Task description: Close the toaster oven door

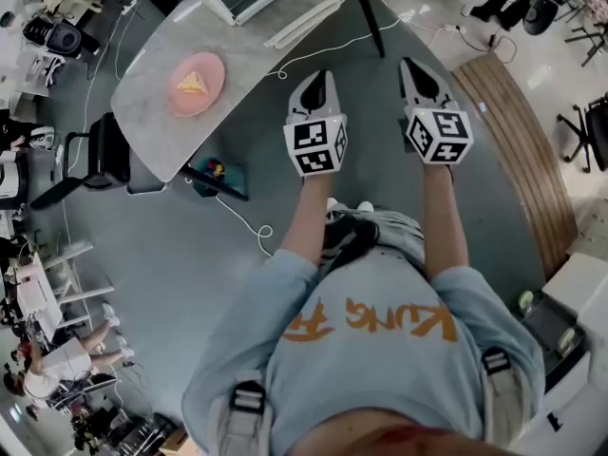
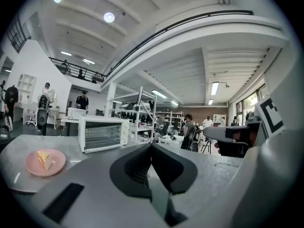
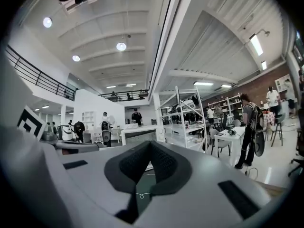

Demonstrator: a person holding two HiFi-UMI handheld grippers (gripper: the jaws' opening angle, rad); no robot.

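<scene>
Grey table, toaster oven, "KUNG" shirt

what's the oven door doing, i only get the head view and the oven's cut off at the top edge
observer: In the left gripper view the toaster oven door stands upright against its front; it looks shut.
operator: tools holding anything
observer: The left tool has its jaws together, nothing between them.
operator: and the right
observer: The right tool is shut and empty too.
</scene>
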